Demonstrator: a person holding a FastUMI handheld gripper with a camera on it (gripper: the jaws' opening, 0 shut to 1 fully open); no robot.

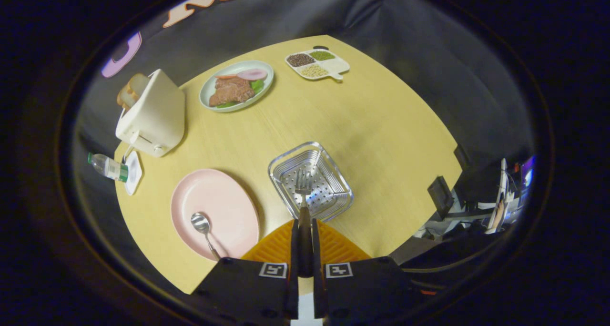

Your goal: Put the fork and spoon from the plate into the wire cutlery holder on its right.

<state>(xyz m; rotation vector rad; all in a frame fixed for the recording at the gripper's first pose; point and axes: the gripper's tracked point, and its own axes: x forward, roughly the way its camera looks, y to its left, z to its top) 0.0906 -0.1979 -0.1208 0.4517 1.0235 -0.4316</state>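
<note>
Now the gripper (305, 242) is closed tight on the fork (303, 192) by its handle, tines hanging over the wire holder (286, 166), likely so it drops straight in. Left of it, the spoon (204, 230) lies on the pink plate (224, 197).

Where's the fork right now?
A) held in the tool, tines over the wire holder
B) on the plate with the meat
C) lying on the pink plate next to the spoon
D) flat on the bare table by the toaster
A: the tool is shut on the fork, whose tines sit over the wire holder, while just the spoon lies on the pink plate.
</note>
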